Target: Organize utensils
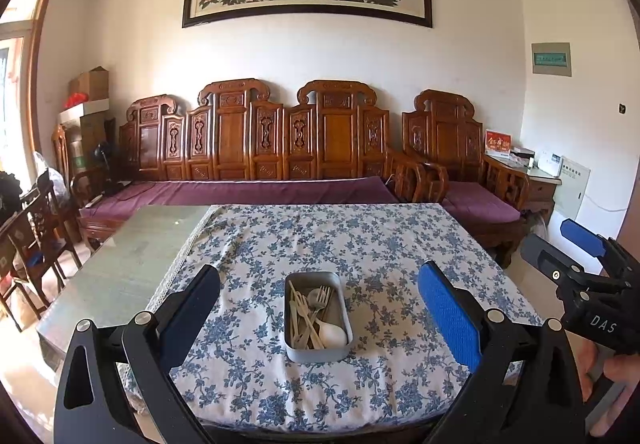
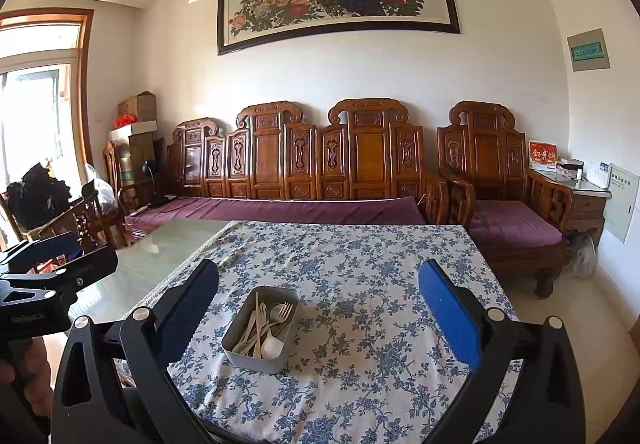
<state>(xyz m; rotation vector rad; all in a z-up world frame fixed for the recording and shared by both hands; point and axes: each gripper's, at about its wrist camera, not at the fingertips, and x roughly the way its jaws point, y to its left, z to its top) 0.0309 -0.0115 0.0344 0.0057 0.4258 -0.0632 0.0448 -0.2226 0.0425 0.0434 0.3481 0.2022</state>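
Observation:
A grey metal tin [image 1: 318, 355] stands on the blue-flowered tablecloth [image 1: 340, 244], holding a metal fork [image 1: 322, 298], a white spoon [image 1: 332, 334] and several pale utensils. My left gripper [image 1: 320, 308] hangs open above the table's near edge, its fingers wide either side of the tin and clear of it. My right gripper [image 2: 320, 308] is open too, with the tin [image 2: 260, 328] just left of centre between its fingers. In the left wrist view the right gripper [image 1: 576, 256] shows at the right edge, held by a hand [image 1: 612, 368]. The left gripper [image 2: 56, 264] shows at the left edge of the right wrist view.
The cloth covers the right part of a glass-topped table [image 1: 132, 256]. A carved wooden sofa [image 1: 256, 148] with purple cushions runs behind it, an armchair [image 1: 472, 172] to its right. Wooden chairs [image 1: 36, 236] stand at the left. A side cabinet [image 2: 580, 196] sits far right.

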